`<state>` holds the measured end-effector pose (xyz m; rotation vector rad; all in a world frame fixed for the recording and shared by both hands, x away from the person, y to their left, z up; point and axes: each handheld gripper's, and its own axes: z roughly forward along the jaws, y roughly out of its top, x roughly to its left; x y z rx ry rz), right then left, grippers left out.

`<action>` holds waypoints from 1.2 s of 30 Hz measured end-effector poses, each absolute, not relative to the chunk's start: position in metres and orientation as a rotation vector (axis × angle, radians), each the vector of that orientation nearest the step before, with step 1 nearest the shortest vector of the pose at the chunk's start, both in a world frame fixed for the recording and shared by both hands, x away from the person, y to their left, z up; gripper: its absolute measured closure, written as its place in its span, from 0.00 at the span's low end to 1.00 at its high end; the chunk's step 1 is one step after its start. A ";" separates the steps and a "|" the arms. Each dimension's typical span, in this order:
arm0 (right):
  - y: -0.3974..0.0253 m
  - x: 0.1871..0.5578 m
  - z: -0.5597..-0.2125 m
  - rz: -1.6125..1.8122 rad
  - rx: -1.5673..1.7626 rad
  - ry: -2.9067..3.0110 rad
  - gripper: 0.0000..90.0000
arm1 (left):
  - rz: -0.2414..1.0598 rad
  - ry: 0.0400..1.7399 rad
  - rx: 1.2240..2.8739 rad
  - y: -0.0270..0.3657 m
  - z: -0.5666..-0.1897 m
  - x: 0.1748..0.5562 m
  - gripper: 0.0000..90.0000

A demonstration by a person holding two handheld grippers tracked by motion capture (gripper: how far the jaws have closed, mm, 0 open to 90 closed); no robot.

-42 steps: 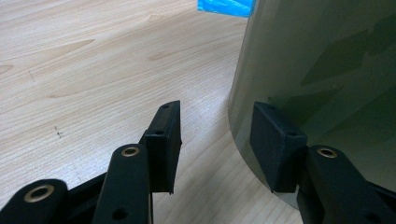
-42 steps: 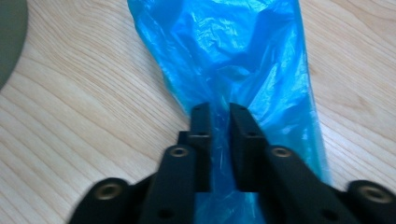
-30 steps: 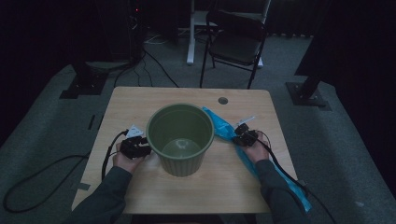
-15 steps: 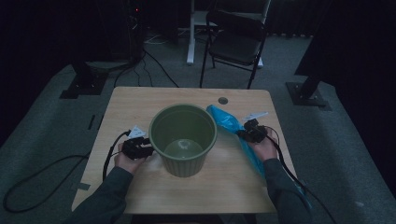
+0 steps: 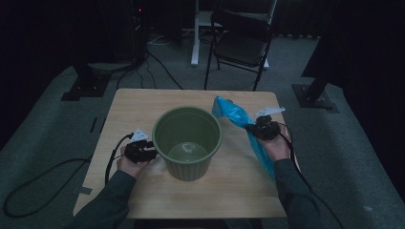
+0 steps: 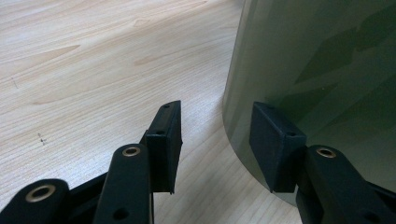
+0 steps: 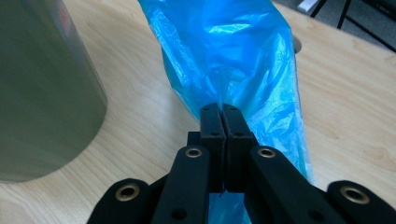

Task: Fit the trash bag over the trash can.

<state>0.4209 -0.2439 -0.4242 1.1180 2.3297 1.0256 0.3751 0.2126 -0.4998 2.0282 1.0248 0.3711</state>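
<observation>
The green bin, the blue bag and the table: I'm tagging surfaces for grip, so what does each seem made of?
The green bin looks like moulded plastic, smooth and semi-matt, with soft reflections on its wall. The blue bag looks like thin plastic film: glossy, crinkled, translucent, pinched by the right claw. The table shows pale wood grain with a satin finish; solid wood or laminate can't be told.

A light wooden table [image 5: 143, 112] carried a green bin [image 5: 187, 142] upright near its middle — a blue plastic bag [image 5: 239, 121] trailed along the right side, just beside the bin.
</observation>
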 end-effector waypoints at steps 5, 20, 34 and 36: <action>-0.246 0.416 -0.410 1.063 1.096 2.305 0.99 | 0.371 1.025 2.028 0.213 -0.500 0.375 0.60; -0.238 0.392 -0.368 1.169 0.950 2.270 0.99 | 0.370 1.026 2.026 0.213 -0.500 0.375 0.60; -0.221 0.363 -0.337 1.239 0.743 2.280 0.99 | 0.370 1.025 2.029 0.213 -0.500 0.375 0.60; -0.219 0.359 -0.334 1.252 0.715 2.285 0.99 | 0.370 1.025 2.029 0.213 -0.500 0.375 0.60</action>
